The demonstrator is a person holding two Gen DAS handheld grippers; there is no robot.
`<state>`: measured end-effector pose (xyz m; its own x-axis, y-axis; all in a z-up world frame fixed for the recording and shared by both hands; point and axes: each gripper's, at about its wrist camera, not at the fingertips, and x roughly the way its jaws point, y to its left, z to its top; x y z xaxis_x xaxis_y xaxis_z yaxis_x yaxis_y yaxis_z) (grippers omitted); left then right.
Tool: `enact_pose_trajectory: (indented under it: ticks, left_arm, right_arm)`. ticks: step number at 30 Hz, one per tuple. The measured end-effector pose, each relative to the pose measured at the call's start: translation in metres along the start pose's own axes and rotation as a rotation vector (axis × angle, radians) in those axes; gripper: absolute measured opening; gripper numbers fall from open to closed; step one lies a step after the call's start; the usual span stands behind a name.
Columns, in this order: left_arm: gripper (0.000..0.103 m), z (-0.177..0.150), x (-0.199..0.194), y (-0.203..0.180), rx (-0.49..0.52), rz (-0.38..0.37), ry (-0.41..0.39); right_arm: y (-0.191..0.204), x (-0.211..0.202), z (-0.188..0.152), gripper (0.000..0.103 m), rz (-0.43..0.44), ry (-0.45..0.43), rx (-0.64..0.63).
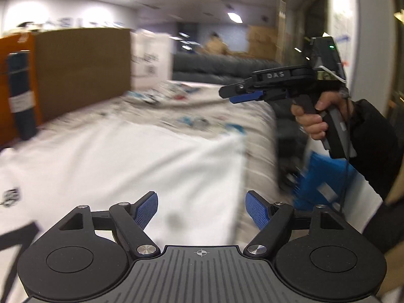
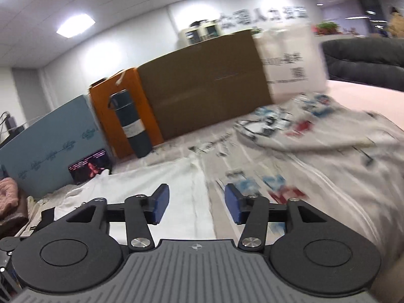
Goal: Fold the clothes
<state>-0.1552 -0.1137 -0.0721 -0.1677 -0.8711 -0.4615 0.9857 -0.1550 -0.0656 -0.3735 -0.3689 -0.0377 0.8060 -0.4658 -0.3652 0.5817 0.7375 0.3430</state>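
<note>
Both the left gripper (image 1: 201,209) and right gripper (image 2: 196,203) hover released above the white shirt (image 1: 126,166); grasping blind risks bunching several layers beneath the fingers.

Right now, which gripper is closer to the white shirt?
Left. The left gripper hovers low over the white shirt, jaws open. The right gripper is raised beyond the shirt's right edge, empty.

Both the left gripper (image 1: 201,208) and right gripper (image 2: 196,203) hover, jaws apart, empty.
</note>
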Motion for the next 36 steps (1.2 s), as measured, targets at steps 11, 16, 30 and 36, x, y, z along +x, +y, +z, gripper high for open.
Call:
enact_pose_trajectory:
  ticks: [11,16,30,36]
  left_arm:
    - [0.080,-0.003,-0.021,0.058,-0.216,0.138,-0.147]
    - [0.081,-0.004,-0.022,0.069,-0.270,0.151,-0.161]
    - [0.081,-0.010,-0.021,0.073,-0.293,0.159,-0.140]
    - [0.085,-0.010,-0.024,0.073,-0.290,0.178,-0.158]
  right_arm:
    - [-0.001,0.219,0.060,0.060,0.009,0.243,0.057]
    - [0.002,0.265,0.042,0.026,-0.041,0.322,-0.019]
    - [0.015,0.280,0.040,0.020,-0.079,0.227,-0.278]
    - [0.012,0.221,0.052,0.033,-0.062,0.176,-0.223]
